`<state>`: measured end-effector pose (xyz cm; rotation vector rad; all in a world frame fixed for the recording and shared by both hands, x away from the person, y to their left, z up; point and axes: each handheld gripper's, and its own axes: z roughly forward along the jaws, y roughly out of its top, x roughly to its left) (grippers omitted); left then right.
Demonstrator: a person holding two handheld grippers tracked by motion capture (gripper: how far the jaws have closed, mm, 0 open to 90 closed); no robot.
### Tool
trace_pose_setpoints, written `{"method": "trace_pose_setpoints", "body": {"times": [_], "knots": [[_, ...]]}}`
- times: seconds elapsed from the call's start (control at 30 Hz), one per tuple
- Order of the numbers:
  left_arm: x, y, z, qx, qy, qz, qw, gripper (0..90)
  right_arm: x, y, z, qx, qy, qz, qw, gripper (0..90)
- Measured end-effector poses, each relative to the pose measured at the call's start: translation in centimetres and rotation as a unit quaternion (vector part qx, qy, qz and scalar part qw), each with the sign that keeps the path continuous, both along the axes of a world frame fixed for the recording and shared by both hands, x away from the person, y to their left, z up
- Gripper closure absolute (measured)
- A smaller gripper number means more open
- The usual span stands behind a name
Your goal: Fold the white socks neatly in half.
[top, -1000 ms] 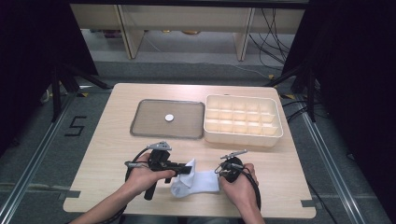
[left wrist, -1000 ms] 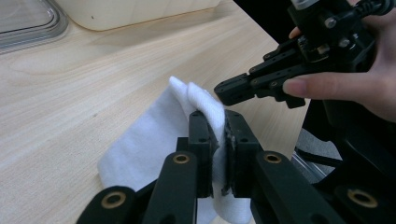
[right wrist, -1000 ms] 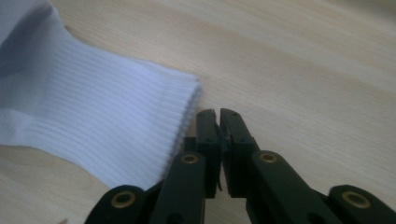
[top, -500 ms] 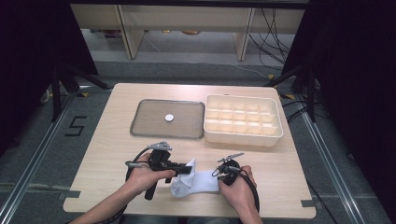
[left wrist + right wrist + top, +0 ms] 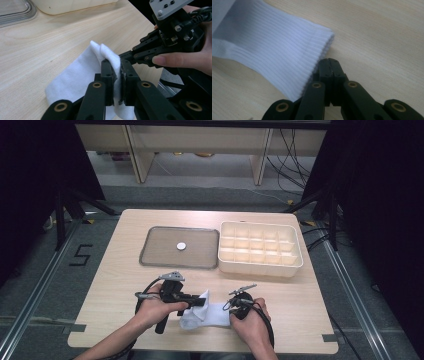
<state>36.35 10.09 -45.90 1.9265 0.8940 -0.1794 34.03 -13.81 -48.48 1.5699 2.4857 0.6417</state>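
A white ribbed sock (image 5: pixel 212 316) lies near the table's front edge between the two hands. My left gripper (image 5: pixel 200 303) points right and is shut on a raised fold of the sock (image 5: pixel 75 75), with white fabric pinched between its pads (image 5: pixel 119 63). My right gripper (image 5: pixel 230 312) points left at the sock's other end. In the right gripper view its jaws (image 5: pixel 331 61) are pressed together right beside the ribbed cuff (image 5: pixel 274 45), and no fabric shows between them. From the left gripper view, the right gripper (image 5: pixel 125 55) reaches the sock just behind my left jaws.
A grey tray (image 5: pixel 200 265) with a small white disc (image 5: pixel 180 246) sits mid-table. A cream compartment box (image 5: pixel 260 269) stands to its right. The table's front edge runs just below the hands, and dark stands flank the table.
The right hand has shifted a little toward the front edge at the sock's end. The left hand and the sock look unchanged.
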Motion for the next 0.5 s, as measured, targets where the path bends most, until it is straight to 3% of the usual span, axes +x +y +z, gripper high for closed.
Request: {"method": "trace_pose_setpoints", "body": {"times": [0.13, 0.23, 0.27, 0.37, 0.43, 0.5], "knots": [[-0.05, -0.16, -0.16, 0.003, 0.001, -0.001, 1.0000, 82.6, 0.04, 0.23, -0.03, 0.001, -0.005, 0.005, 1.0000, 90.0], [-0.03, -0.23, -0.25, 0.006, 0.003, -0.005, 1.0000, 82.6, -0.05, 0.51, 0.05, 0.000, 0.004, 0.000, 1.0000, 90.0], [-0.02, -0.28, -0.29, 0.006, 0.003, -0.004, 1.0000, 82.6, 0.04, 0.44, -0.05, -0.002, -0.006, 0.010, 0.9999, 90.0], [0.06, -0.33, -0.42, 0.004, 0.006, -0.006, 1.0000, 82.6, 0.04, 0.51, -0.05, -0.001, -0.007, 0.016, 0.9999, 90.0], [0.04, -0.34, -0.45, 0.005, 0.009, -0.007, 0.9999, 82.6, 0.00, 0.61, -0.10, -0.002, -0.005, 0.008, 1.0000, 90.0], [0.00, -0.38, -0.43, 0.013, 0.006, -0.004, 0.9999, 82.6, -0.03, 0.64, -0.08, -0.002, -0.003, 0.010, 0.9999, 90.0]]}}
